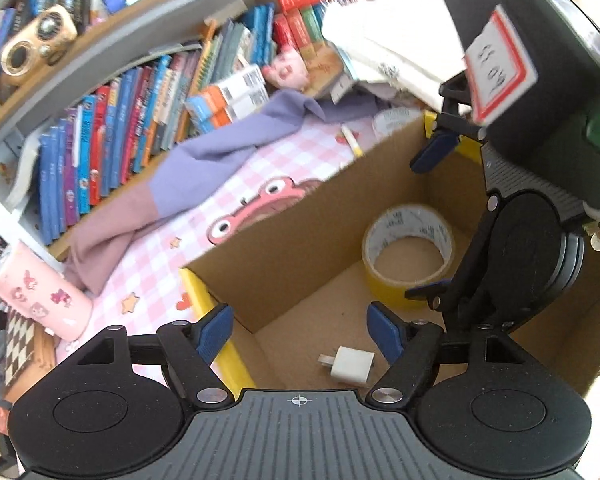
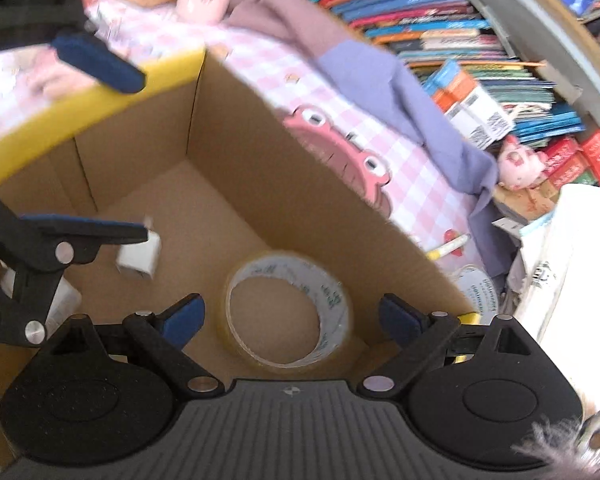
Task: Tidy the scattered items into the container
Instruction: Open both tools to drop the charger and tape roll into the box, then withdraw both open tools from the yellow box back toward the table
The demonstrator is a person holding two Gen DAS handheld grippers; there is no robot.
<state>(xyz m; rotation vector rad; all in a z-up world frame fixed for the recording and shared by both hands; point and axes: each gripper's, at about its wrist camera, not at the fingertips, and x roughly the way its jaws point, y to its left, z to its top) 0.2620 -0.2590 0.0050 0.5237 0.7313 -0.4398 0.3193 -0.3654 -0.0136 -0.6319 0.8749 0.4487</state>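
Charger (image 1: 350, 364) lay on the box (image 1: 300, 240) floor beside the tape (image 1: 408, 248); left gripper (image 1: 300, 334) and right gripper (image 2: 290, 318) hung wide and empty above. Best lift clear before fetching the pen (image 1: 352, 140), upper right.

both wrists close above cardboard box (image 1: 284, 240)

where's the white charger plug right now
In the left wrist view, the white charger plug lies on the cardboard box floor, near the tape roll.
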